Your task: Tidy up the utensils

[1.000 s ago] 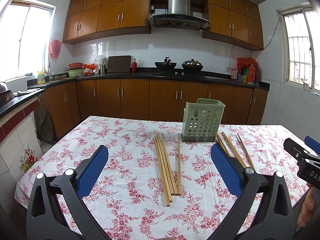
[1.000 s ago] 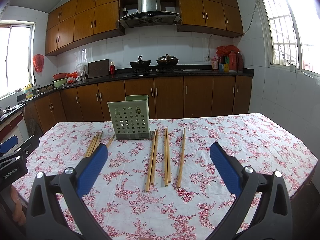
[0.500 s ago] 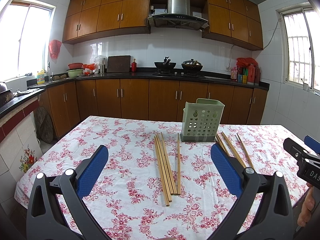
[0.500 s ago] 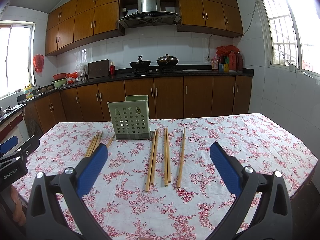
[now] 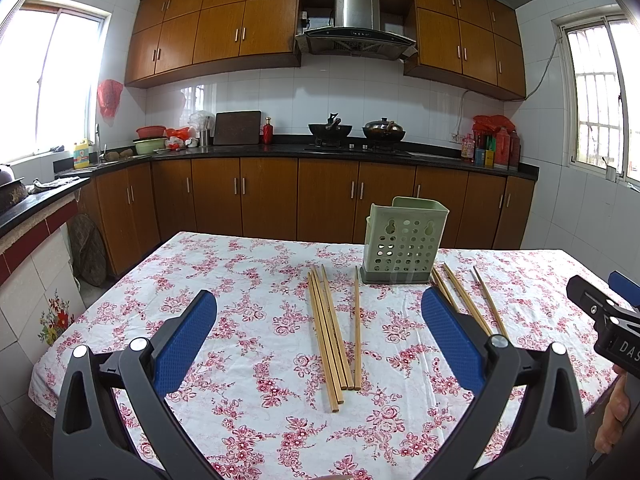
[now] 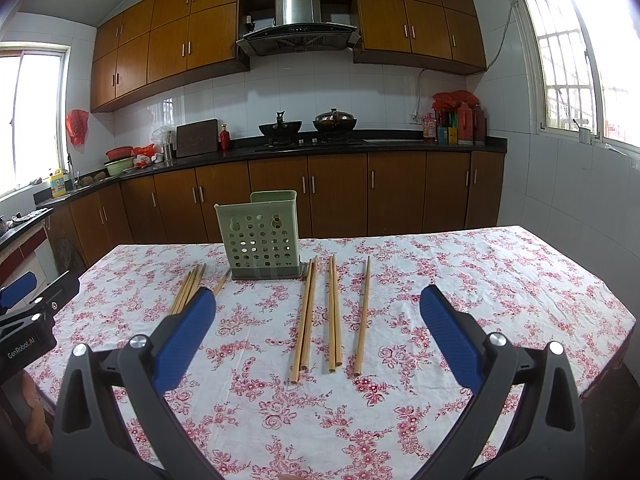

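Chopsticks: flat on tabletop, left and right of green holder. Left gripper, right gripper: fingers wide apart, empty. Advice: pinch one stick mid-length, insert upright.

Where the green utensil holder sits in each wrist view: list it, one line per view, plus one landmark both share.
Left wrist: the green utensil holder stands right of centre, at the table's far side, with chopsticks lying on both sides of it.
Right wrist: the green utensil holder stands left of centre, again between the chopstick groups.
Shared landmark: the range hood over the stove.
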A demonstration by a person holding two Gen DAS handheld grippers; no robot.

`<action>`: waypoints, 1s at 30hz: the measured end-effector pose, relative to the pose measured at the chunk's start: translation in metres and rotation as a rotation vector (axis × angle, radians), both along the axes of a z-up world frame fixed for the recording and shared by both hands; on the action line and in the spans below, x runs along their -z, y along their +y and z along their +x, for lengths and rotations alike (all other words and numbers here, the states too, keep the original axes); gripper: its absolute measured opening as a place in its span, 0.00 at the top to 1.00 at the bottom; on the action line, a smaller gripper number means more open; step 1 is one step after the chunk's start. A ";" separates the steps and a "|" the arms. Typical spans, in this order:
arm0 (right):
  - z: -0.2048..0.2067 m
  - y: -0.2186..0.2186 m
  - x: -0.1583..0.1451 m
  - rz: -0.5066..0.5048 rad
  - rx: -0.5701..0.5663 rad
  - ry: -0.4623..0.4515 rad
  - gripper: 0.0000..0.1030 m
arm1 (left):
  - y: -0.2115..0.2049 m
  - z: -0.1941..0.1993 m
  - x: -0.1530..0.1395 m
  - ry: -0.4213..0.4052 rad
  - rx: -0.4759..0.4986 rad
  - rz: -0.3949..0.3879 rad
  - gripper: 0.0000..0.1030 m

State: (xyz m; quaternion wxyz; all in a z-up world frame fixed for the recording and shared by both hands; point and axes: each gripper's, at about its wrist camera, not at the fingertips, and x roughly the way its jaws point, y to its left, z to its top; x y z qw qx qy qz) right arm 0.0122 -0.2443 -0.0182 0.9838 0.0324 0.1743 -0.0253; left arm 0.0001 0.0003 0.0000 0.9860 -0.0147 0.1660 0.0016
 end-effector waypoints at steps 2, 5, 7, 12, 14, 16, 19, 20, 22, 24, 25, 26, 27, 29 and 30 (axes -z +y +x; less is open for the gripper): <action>0.000 0.000 0.000 0.000 0.000 0.000 0.04 | 0.000 0.000 0.000 0.000 0.000 0.000 0.02; 0.000 -0.001 0.000 0.000 0.000 0.000 0.04 | 0.000 0.000 0.000 0.000 0.000 0.000 0.02; 0.000 -0.001 0.001 0.001 0.000 0.000 0.04 | 0.000 0.000 0.000 0.000 0.000 0.000 0.02; 0.001 -0.002 0.001 0.000 0.001 0.005 0.04 | 0.000 0.001 0.001 0.006 -0.005 -0.001 0.02; 0.004 -0.002 0.002 -0.001 0.004 0.014 0.04 | 0.003 0.002 0.003 0.020 -0.009 -0.008 0.02; 0.007 -0.006 0.005 0.000 0.013 0.031 0.04 | 0.006 0.009 0.008 0.047 -0.021 -0.023 0.02; 0.016 -0.011 0.008 0.010 0.047 0.087 0.04 | 0.015 0.021 0.014 0.108 -0.046 -0.050 0.02; 0.024 -0.015 0.012 0.021 0.066 0.120 0.04 | 0.020 0.028 0.019 0.144 -0.058 -0.063 0.02; 0.039 -0.029 0.024 0.051 0.093 0.176 0.04 | 0.025 0.037 0.026 0.191 -0.081 -0.079 0.02; 0.055 -0.041 0.031 0.081 0.119 0.231 0.04 | 0.035 0.049 0.033 0.244 -0.100 -0.098 0.02; 0.061 -0.046 0.034 0.089 0.127 0.250 0.08 | 0.040 0.056 0.038 0.269 -0.107 -0.108 0.02; 0.071 -0.052 0.037 0.101 0.133 0.272 0.14 | 0.046 0.064 0.043 0.301 -0.115 -0.123 0.02; 0.083 -0.058 0.040 0.124 0.135 0.306 0.19 | 0.049 0.069 0.045 0.320 -0.119 -0.131 0.02; 0.105 -0.067 0.049 0.166 0.122 0.372 0.39 | 0.054 0.078 0.050 0.354 -0.121 -0.147 0.02; 0.111 -0.070 0.052 0.176 0.114 0.386 0.43 | 0.056 0.082 0.053 0.370 -0.124 -0.151 0.02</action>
